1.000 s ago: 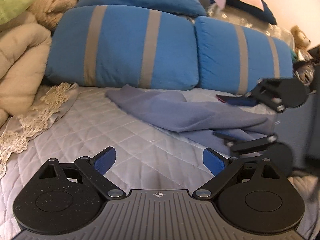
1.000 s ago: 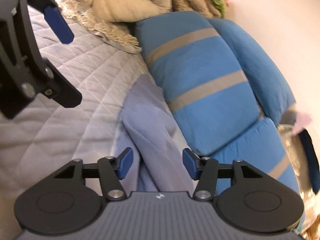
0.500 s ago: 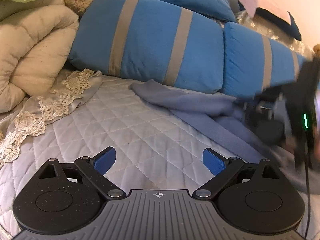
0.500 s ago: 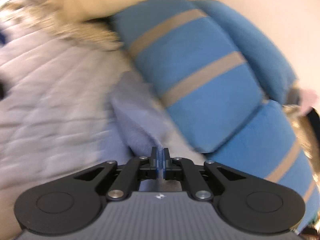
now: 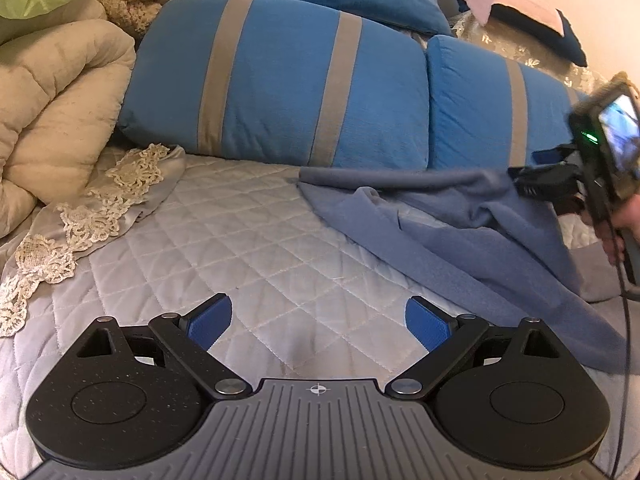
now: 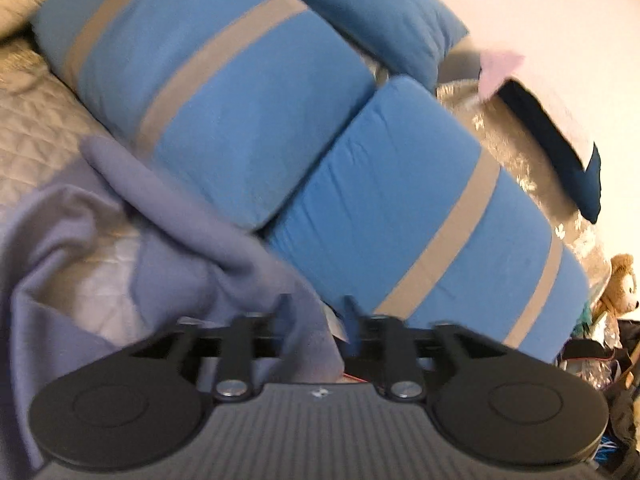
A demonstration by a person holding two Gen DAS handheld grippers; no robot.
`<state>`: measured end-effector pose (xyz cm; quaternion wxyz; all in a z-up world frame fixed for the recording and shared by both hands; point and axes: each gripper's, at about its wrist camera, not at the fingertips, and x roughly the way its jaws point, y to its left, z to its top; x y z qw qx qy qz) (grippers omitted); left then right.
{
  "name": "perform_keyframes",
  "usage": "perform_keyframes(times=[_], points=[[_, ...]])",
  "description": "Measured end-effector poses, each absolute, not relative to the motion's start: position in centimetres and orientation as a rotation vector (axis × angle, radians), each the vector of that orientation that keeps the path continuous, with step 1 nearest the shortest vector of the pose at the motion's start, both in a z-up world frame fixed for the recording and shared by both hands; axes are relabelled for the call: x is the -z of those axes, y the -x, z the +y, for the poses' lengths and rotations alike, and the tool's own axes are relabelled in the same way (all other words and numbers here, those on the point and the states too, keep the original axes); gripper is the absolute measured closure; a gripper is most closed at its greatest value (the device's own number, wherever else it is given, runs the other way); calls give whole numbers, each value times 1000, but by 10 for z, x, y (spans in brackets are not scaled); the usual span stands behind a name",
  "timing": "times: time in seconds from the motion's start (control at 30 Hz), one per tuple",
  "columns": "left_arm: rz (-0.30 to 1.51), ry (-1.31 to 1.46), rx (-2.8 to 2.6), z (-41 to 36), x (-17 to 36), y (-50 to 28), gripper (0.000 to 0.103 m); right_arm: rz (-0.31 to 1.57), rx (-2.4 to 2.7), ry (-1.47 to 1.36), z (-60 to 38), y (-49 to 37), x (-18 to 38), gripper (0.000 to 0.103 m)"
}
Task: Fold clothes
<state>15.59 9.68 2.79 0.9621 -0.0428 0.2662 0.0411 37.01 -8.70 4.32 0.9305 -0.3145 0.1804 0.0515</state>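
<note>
A blue-grey fleece garment (image 5: 440, 224) lies rumpled on the quilted bedspread (image 5: 240, 240), its far edge drawn out along the foot of the pillows. My right gripper (image 6: 316, 308) is at the garment's right end. Its jaws are opening, and a fold of the garment (image 6: 180, 240) still hangs loosely between the fingers. In the left wrist view that right gripper (image 5: 532, 168) shows at the right edge, held by a hand. My left gripper (image 5: 318, 312) hovers open over bare quilt, left of the garment, with nothing between its fingers.
Two blue pillows with grey stripes (image 5: 280, 80) lean along the back, a third on top. A beige comforter (image 5: 52, 100) and a lace-edged cloth (image 5: 100, 208) fill the left side. A teddy bear (image 6: 620, 284) and clutter sit at the far right.
The right gripper shut on the garment's edge, dragged it rightward along the pillows while rolling, and now its jaws stand apart again. The left gripper stayed nearly in place.
</note>
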Motion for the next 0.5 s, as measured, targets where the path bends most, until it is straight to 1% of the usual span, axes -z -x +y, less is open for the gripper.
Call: perform_keyframes(times=[0.03,0.27,0.33,0.5], points=[[539,89,-85,97,-28,-155,7,343,-135,652,-85,-360,-44,31],[538,112,-90,103,-28,-154,7,266,-416,768,-59,-263,-38,29],[536,113,-87,103,-28,-153,7,254,-462,827,-54,-239,-29,27],[532,114,-82,104,-31,-152,7,235,-543,1043,-43,-192,3,26]])
